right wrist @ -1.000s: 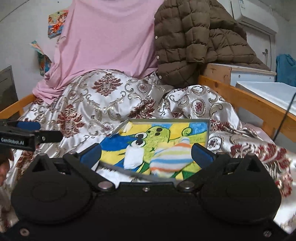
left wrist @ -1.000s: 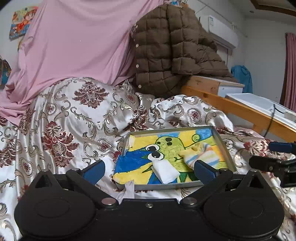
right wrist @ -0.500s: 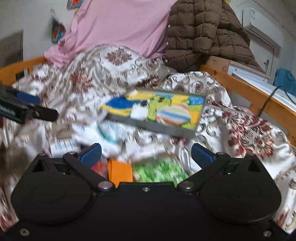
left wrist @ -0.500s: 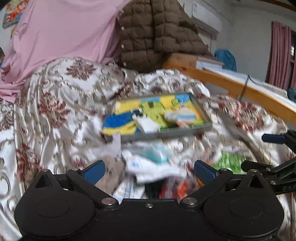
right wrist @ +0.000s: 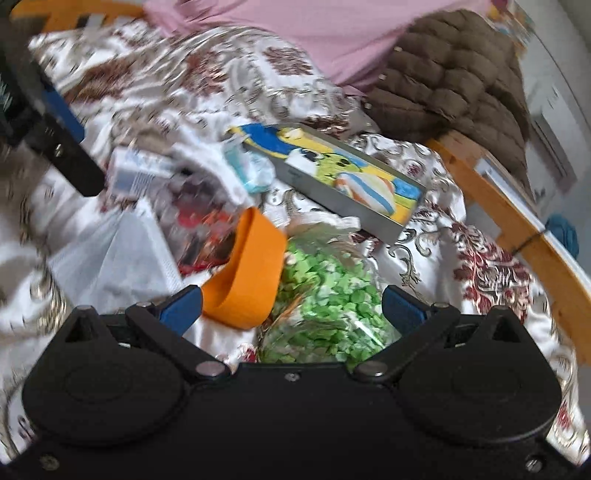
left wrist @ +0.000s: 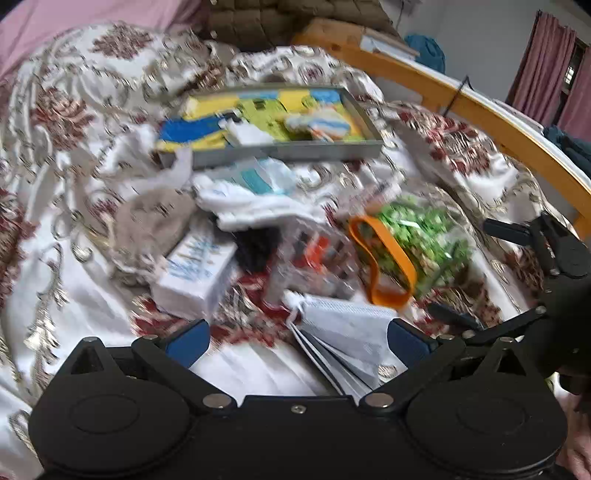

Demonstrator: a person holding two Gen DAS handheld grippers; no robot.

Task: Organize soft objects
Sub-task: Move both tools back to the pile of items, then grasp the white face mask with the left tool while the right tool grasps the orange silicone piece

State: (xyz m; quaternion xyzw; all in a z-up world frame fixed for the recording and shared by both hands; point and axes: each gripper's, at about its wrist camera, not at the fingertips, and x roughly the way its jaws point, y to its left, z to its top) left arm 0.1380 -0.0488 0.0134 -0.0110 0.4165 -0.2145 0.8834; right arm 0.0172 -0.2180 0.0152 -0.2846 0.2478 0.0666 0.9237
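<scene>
A grey tray (left wrist: 288, 153) with a cartoon print lies on the bed, holding a striped sock (left wrist: 321, 123) and a white sock (left wrist: 247, 134). In front of it is a blurred pile: white cloth (left wrist: 251, 206), a tissue pack (left wrist: 199, 269), an orange band (left wrist: 388, 258), a bag of green pieces (left wrist: 424, 236) and a stack of face masks (left wrist: 343, 328). My left gripper (left wrist: 297, 341) is open just over the masks. My right gripper (right wrist: 291, 309) is open, with the orange band (right wrist: 251, 273) and the green bag (right wrist: 332, 302) between its fingers; nothing is gripped.
A floral satin quilt (left wrist: 74, 147) covers the bed. A wooden bed rail (left wrist: 480, 118) runs along the right. A brown puffer jacket (right wrist: 450, 85) and pink cloth (right wrist: 295, 33) are heaped behind the tray (right wrist: 332, 195). A grey cloth (left wrist: 155, 229) lies left of the pile.
Both grippers have pulled back from the tray and tilted down, so the pile of items in front of it has come into view. Both stay open.
</scene>
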